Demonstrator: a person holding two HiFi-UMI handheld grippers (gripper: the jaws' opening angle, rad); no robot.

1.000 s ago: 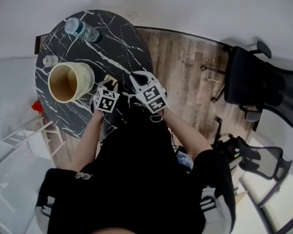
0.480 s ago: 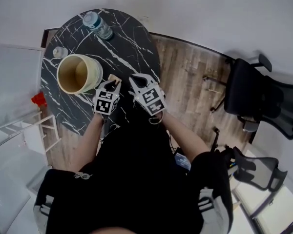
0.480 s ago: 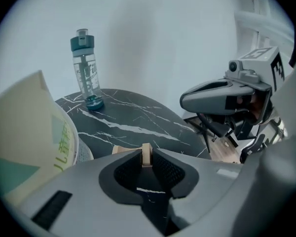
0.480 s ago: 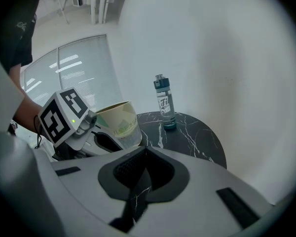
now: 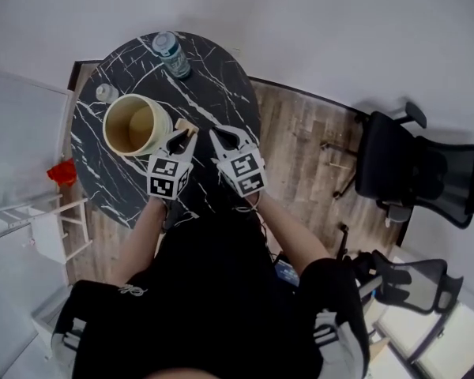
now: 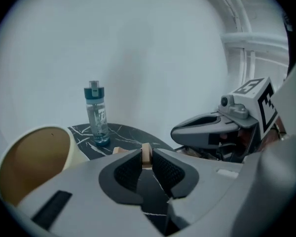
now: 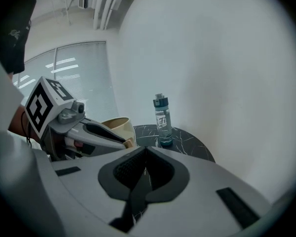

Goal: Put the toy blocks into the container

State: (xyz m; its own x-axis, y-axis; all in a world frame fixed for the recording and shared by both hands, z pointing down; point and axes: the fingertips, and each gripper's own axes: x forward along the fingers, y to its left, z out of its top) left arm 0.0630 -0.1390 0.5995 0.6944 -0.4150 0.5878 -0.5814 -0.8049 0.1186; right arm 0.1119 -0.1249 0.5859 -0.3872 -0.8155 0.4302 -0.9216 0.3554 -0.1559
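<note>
Container (image 5: 163,123) mouth clear; bottle (image 5: 172,54) beyond.

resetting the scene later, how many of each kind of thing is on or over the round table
water bottle: 1
beige container: 1
small clear cup: 1
wooden block, pinched in the left gripper: 1
total: 4

Surface (image 5: 213,85): round, black with white marble veining, standing on a wooden floor (image 5: 300,133).
Container (image 5: 136,125): cream, round and open-topped, on the left part of the surface.
Left gripper (image 5: 185,136): just right of the container, with a pale toy block (image 5: 186,125) between its fingers.
Right gripper (image 5: 223,136): just beside the left one, over the near part of the surface.
Bottle (image 5: 171,54): clear with a teal cap, upright near the far edge.
Person (image 5: 213,290): black clothing, bare forearms.
Office chair (image 5: 411,168): black, well apart at the right.
</note>
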